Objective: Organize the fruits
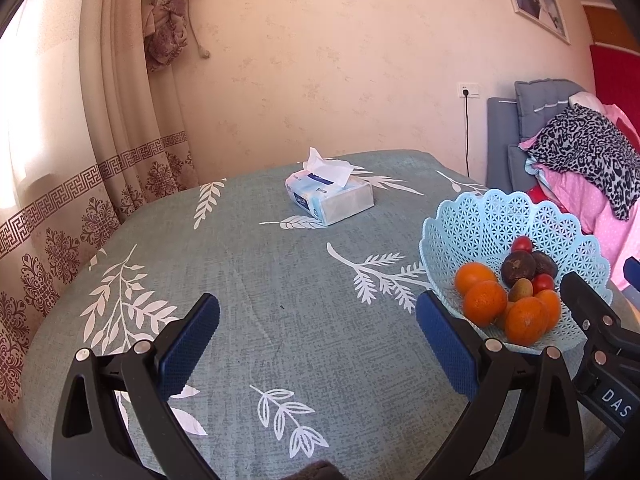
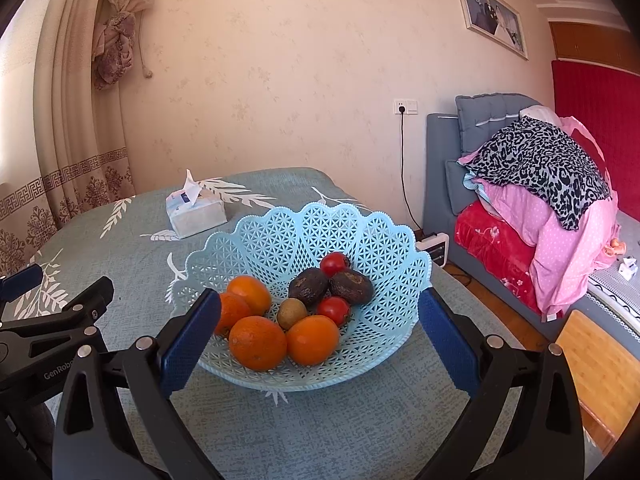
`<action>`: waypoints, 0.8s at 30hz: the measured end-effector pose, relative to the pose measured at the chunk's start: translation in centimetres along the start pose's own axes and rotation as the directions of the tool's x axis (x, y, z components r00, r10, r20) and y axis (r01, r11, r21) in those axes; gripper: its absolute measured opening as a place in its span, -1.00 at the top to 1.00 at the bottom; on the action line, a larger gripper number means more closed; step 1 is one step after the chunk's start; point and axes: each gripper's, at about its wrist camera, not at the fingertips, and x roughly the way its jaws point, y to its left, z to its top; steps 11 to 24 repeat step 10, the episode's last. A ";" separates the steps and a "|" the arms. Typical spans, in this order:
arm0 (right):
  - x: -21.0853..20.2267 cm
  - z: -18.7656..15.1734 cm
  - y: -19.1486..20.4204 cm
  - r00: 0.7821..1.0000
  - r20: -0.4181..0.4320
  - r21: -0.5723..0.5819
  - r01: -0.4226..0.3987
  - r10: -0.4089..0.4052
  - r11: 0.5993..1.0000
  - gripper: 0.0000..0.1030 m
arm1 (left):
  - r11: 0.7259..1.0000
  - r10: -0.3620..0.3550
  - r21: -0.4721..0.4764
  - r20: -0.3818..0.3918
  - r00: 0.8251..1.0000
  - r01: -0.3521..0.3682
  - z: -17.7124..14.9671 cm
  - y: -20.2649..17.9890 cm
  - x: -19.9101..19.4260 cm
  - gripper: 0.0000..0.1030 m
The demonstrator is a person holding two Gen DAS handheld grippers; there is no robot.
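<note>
A light blue lattice basket (image 2: pixel 360 236) stands on the table and holds several oranges (image 2: pixel 258 342), two dark avocados (image 2: pixel 308 286), two red tomatoes (image 2: pixel 334 308) and a small brown fruit (image 2: pixel 292 313). My right gripper (image 2: pixel 320 336) is open and empty, its fingers either side of the basket's near rim. My left gripper (image 1: pixel 318 332) is open and empty over bare tablecloth, left of the basket (image 1: pixel 480 220). The right gripper's fingers (image 1: pixel 588 304) show at the right edge of the left wrist view.
A tissue pack (image 1: pixel 330 196) lies on the grey-green leaf-print tablecloth (image 1: pixel 240 280) toward the far side. Curtains (image 1: pixel 100 140) hang at the left. A grey bed with piled bedding (image 2: pixel 540 200) stands to the right, beyond the table edge.
</note>
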 end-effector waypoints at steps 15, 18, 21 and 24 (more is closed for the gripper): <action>0.0 0.0 0.0 1.000 -0.001 -0.001 0.000 0.000 1.000 -0.94 | 1.000 -0.017 -0.024 -0.042 0.999 0.016 -0.2 0.2 0.4 -0.90; 0.0 0.0 0.0 1.000 -0.001 -0.001 0.000 0.000 1.000 -0.94 | 1.000 -0.017 -0.024 -0.042 0.999 0.016 -0.2 0.2 0.4 -0.90; 0.0 0.0 0.0 1.000 -0.001 -0.001 0.000 0.000 1.000 -0.94 | 1.000 -0.017 -0.024 -0.042 0.999 0.016 -0.2 0.2 0.4 -0.90; 0.0 0.0 0.0 1.000 -0.001 -0.001 0.000 0.000 1.000 -0.94 | 1.000 -0.017 -0.024 -0.042 0.999 0.016 -0.2 0.2 0.4 -0.90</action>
